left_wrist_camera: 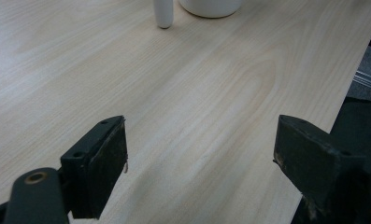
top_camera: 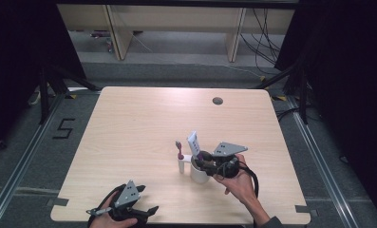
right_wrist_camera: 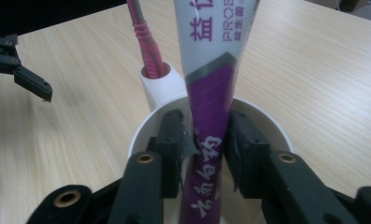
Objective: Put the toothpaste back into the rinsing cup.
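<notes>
A white cup stands on the table's near right part, with a narrow side holder that carries a pink toothbrush. A white and purple toothpaste tube stands upright in the cup. My right gripper reaches into the cup. In the right gripper view the tube rises between the jaws of my right gripper, whose pads lie against both its sides, inside the cup's rim. My left gripper rests at the front edge, open and holding nothing.
The wooden table has a cable hole at the back right. The left gripper view shows the holder's base and the cup's base ahead, and the table's edge at the right. The left gripper shows far off in the right gripper view.
</notes>
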Demonstrator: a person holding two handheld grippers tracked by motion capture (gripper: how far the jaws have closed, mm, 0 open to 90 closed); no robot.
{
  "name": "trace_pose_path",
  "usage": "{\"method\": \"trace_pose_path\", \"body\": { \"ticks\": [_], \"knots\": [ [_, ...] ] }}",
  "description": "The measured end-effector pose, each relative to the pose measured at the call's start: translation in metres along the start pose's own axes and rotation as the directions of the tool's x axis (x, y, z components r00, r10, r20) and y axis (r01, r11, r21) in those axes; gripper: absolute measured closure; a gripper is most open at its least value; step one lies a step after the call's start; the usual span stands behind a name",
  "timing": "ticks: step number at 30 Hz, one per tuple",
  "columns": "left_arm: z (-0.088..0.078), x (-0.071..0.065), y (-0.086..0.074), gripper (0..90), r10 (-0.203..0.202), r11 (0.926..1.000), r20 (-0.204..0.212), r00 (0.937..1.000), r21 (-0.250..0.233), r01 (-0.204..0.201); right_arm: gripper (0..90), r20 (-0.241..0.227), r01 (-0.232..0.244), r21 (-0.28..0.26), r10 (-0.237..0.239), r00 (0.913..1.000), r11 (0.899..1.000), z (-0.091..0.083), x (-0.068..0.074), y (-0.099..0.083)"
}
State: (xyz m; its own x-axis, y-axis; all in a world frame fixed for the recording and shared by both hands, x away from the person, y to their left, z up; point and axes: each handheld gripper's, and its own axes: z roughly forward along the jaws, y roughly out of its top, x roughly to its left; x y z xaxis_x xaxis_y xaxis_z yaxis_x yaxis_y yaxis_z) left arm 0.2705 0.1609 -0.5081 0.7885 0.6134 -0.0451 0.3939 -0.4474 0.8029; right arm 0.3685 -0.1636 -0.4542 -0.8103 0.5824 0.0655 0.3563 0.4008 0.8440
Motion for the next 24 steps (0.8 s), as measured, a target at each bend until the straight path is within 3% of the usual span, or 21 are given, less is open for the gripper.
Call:
{"method": "trace_pose_path", "body": {
  "ticks": [5,7,8,11,13,14,21,24],
  "knots": [
    [0.000,0.000,0.000,17.2,0.002,1.0000,-0.001,1.0000,0.000,-0.002,64.8,0.019,0.004,-0.017,-0.004,0.9998,1.000,-0.003,-0.001,0.001],
    [0.000,0.000,0.000,17.2,0.003,1.0000,0.003,1.0000,0.001,-0.003,63.9,0.009,-0.026,-0.005,0.026,0.9996,1.000,-0.004,0.002,0.000],
    [0.000,0.000,0.000,17.2,0.007,1.0000,-0.002,1.0000,0.002,-0.007,63.3,0.009,0.011,-0.011,-0.011,0.9999,1.000,-0.003,0.000,0.000],
    [0.001,-0.001,0.000,17.2,-0.011,0.9999,-0.001,0.9999,-0.009,0.011,60.0,0.026,-0.004,-0.015,0.004,0.9997,1.000,-0.005,0.001,0.001],
    [0.000,0.000,0.000,17.2,0.002,1.0000,0.002,1.0000,0.000,-0.002,58.4,0.030,0.002,-0.030,-0.001,0.9995,1.000,-0.006,0.000,0.002],
    [0.000,0.000,0.000,17.2,0.003,1.0000,0.002,1.0000,0.001,-0.003,56.9,0.025,-0.030,-0.021,0.031,0.9992,0.999,-0.008,0.002,0.002],
    [-0.001,0.001,0.000,17.2,0.012,0.9999,-0.004,0.9999,0.007,-0.012,54.1,0.038,-0.014,-0.054,0.016,0.9992,0.998,-0.019,-0.001,0.006],
    [-0.001,0.001,0.001,17.2,0.013,0.9999,-0.002,0.9999,0.007,-0.013,52.8,0.033,-0.034,-0.066,0.036,0.9988,0.997,-0.022,-0.002,0.006]
  ]
}}
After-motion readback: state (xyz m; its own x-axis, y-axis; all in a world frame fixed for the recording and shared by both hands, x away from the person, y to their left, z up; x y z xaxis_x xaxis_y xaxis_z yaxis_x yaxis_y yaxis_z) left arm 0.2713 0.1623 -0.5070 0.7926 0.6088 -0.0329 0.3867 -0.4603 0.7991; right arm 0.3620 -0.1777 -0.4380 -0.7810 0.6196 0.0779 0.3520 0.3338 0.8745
